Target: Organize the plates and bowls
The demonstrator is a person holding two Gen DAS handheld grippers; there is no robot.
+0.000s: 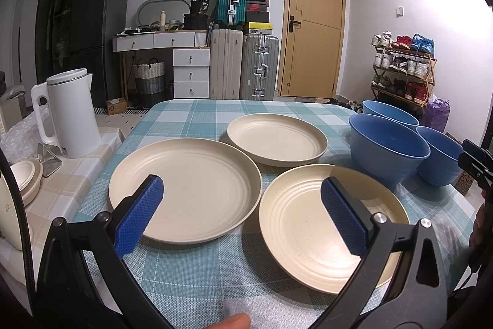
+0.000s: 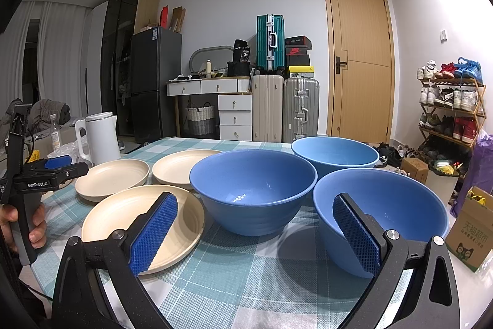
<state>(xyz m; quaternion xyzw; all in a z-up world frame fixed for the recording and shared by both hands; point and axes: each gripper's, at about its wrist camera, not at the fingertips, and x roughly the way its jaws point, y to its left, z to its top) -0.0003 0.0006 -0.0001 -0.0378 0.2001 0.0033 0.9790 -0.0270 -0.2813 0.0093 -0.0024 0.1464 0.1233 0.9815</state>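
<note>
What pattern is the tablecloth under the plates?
The tablecloth is a teal and white check, clearest in the left wrist view.

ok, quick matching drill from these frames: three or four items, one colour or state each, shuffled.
Items:
1. bowls
2. plates
3. kettle
4. left tool

States:
A. white, off the checked cloth
B. open, empty
C. blue, three, unstacked
D. cream, three, laid flat

Pairs: 1-C, 2-D, 3-A, 4-B
</note>
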